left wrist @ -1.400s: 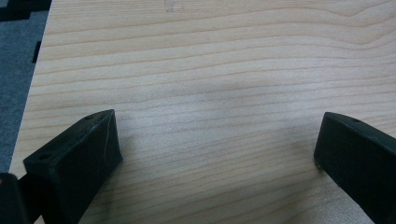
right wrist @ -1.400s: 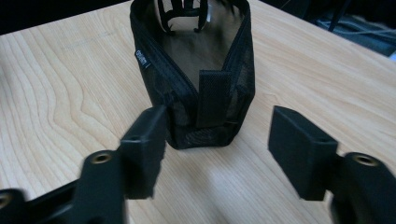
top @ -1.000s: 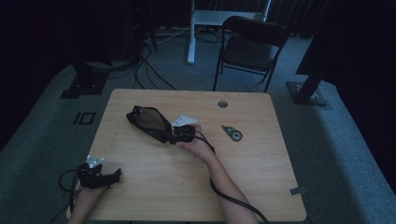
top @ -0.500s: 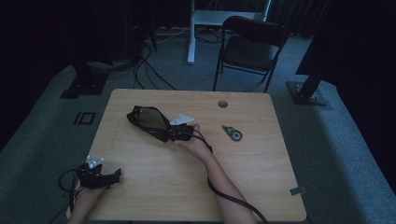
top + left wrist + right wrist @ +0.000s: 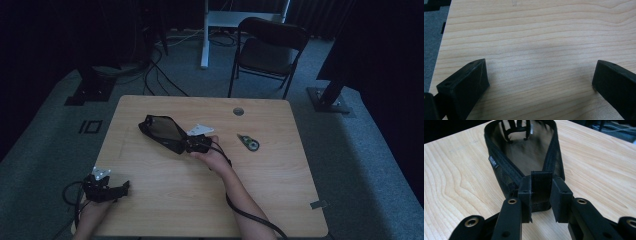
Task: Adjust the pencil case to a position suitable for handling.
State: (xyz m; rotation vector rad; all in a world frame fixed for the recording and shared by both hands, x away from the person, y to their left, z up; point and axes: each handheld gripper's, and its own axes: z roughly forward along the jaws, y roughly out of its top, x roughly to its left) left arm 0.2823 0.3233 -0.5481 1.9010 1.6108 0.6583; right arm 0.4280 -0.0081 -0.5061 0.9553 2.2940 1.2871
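Up close, the right gripper (image 5: 541, 195) pinches the black mesh bag (image 5: 524, 157) by its end tab, while the left gripper (image 5: 539, 82) gapes empty over the table (image 5: 536, 32), well apart from a small tape roll (image 5: 248, 142).

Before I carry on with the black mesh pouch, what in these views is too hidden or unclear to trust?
- Black mesh pouch: its far end is cut off by the top edge of the right gripper view; contents blurred.
- Pouch tab: the right gripper pads cover its sides.
- Small green-and-black object: too small in the dim high view to identify.
- Left gripper: jaws cropped by the frame edges.
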